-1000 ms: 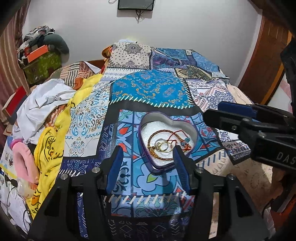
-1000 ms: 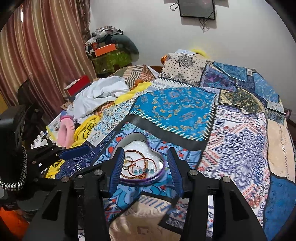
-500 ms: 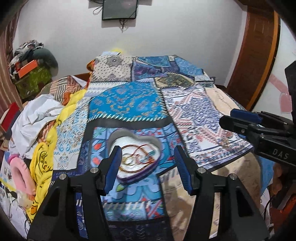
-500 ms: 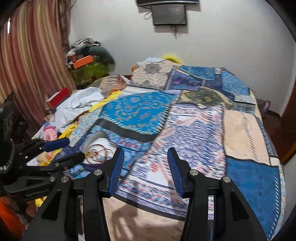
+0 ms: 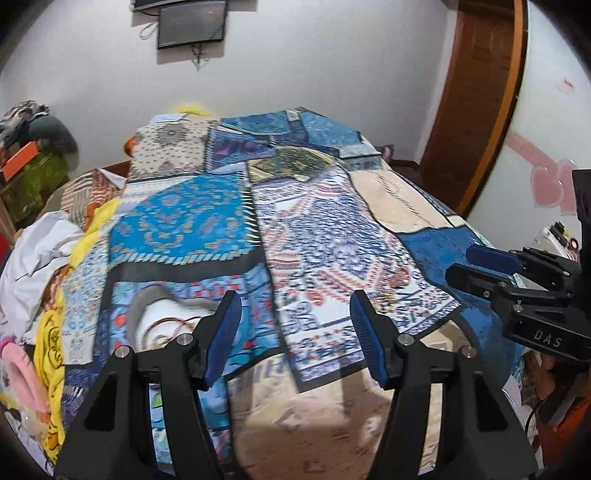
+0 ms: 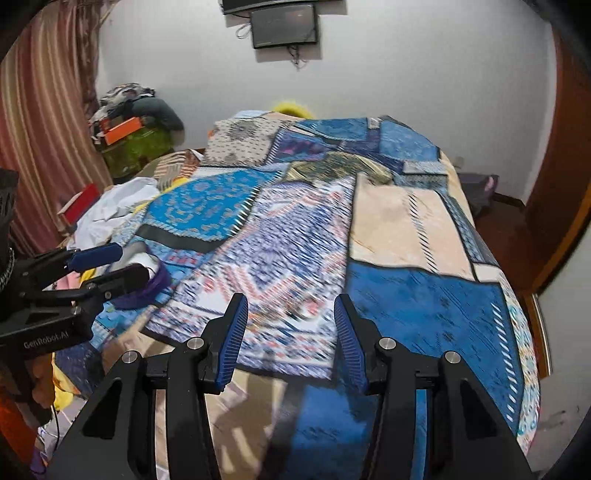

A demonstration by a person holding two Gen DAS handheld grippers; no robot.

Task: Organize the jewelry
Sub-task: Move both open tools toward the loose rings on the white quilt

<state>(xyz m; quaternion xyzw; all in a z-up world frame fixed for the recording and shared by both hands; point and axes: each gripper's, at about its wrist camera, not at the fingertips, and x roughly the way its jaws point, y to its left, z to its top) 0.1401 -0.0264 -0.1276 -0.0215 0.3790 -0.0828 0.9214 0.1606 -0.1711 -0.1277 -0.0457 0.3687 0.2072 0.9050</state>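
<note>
Left wrist view: the left tool (image 5: 295, 328), fingers spread and holding nothing, hovers over a bed under a blue patchwork quilt (image 5: 207, 214); a heart-shaped purple tin of tangled jewelry (image 5: 162, 317) sits at lower left; the white wall carries a dark screen (image 5: 191, 23). Right wrist view: the right tool (image 6: 290, 339), spread and holding nothing, faces the quilt; striped curtains (image 6: 40, 122) hang left.

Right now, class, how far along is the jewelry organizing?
Done: several bangles lie in the heart-shaped box on the patchwork bedspread. In hand: nothing; the left gripper and right gripper are open and empty. Left: unclear, since blur hides any loose jewelry.
</note>
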